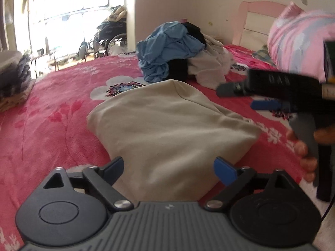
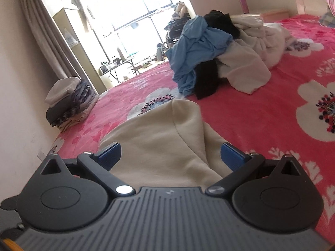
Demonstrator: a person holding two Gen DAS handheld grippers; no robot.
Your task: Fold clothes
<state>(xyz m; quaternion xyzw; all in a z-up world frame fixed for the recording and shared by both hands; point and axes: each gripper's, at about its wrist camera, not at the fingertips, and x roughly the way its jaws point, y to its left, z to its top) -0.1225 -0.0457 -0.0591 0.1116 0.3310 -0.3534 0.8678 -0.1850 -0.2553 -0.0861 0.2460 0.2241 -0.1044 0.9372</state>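
Directly ahead of both tools, a folded cream garment [image 1: 167,125] lies flat on the pink floral bedspread [image 1: 52,125], its far end a rounded, seamed edge. The left gripper [image 1: 169,170] is spread wide just above the near end of that cloth, blue pads clear of the fabric and nothing pinched. The right gripper [image 2: 170,156] is likewise splayed, with the cream garment's raised fold between its blue fingers [image 2: 231,156] but not pressed by them; from the left wrist view a person's hand [image 1: 303,146] grips its handle at the right edge. Farther up the bed sits an unfolded heap of clothes [image 2: 211,52], blue, black and white. A stack of folded clothes [image 2: 67,102] rests near the wall at left.
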